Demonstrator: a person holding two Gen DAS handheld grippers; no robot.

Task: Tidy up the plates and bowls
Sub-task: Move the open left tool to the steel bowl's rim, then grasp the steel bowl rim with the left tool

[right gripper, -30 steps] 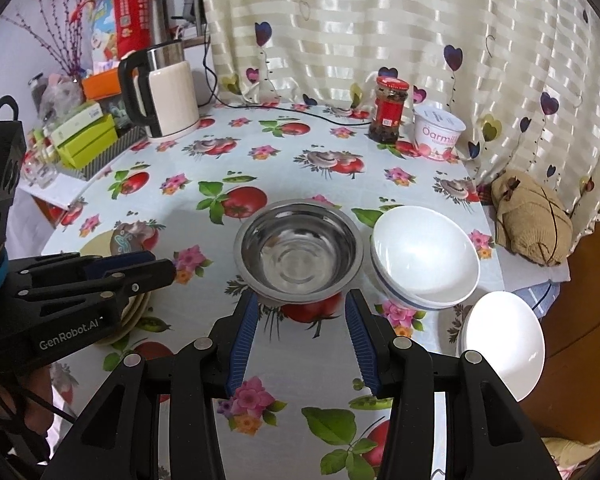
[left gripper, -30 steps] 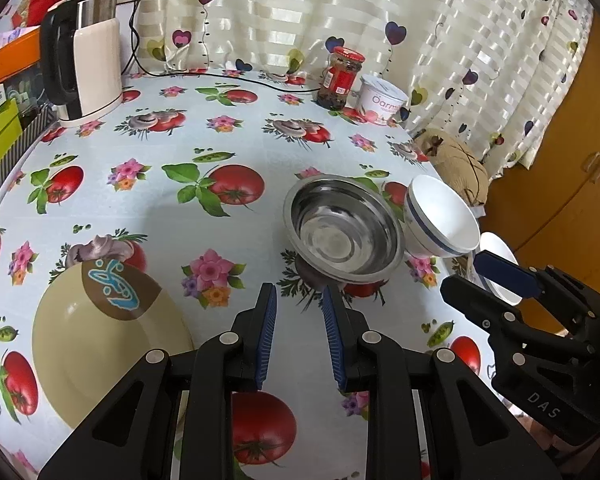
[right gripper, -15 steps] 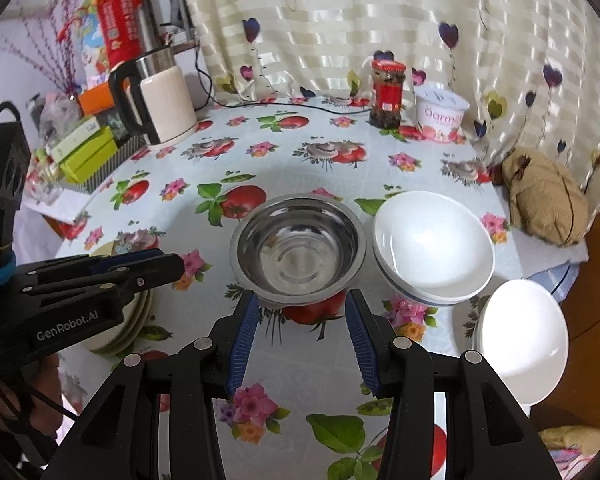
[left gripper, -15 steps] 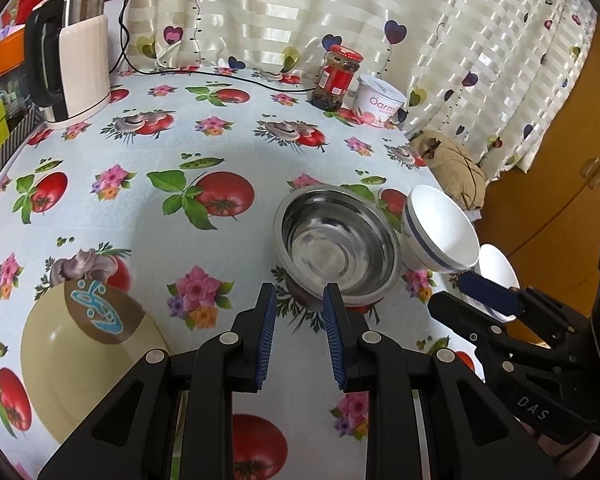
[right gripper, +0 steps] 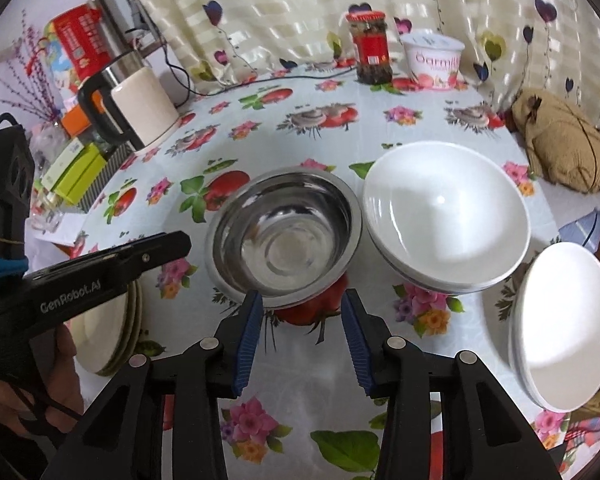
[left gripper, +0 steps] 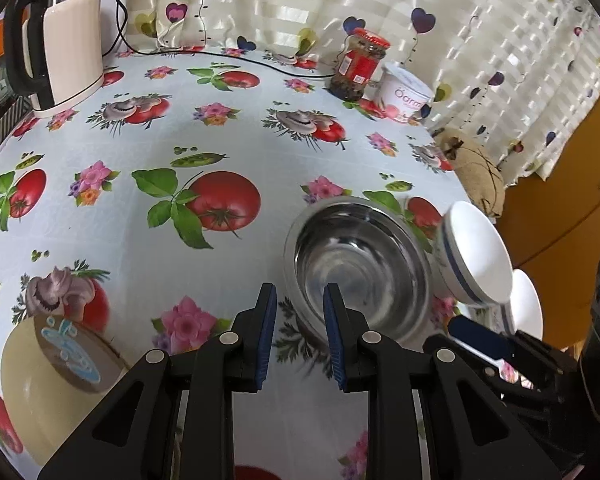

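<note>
A steel bowl [left gripper: 360,264] [right gripper: 282,236] stands on the flowered tablecloth. My left gripper [left gripper: 298,308] is open and empty, its fingertips at the bowl's near-left rim. My right gripper [right gripper: 302,312] is open and empty, just short of the bowl's near rim. A stack of white bowls with a blue band [right gripper: 446,220] [left gripper: 474,254] sits right of the steel bowl. White plates [right gripper: 564,328] lie at the table's right edge. Cream plates [left gripper: 48,384] [right gripper: 108,332] lie at the left.
A kettle [left gripper: 60,44] [right gripper: 136,104] stands at the back left with its cable along the curtain. A red-lidded jar [right gripper: 372,46] and a yogurt tub [right gripper: 434,60] stand at the back. A brown cloth bundle [right gripper: 560,146] lies at the right edge. Boxes [right gripper: 74,168] sit at the left.
Both grippers have moved forward toward the steel bowl. The left gripper's jaws have opened slightly and now reach the bowl's rim. Nothing on the table has moved.
</note>
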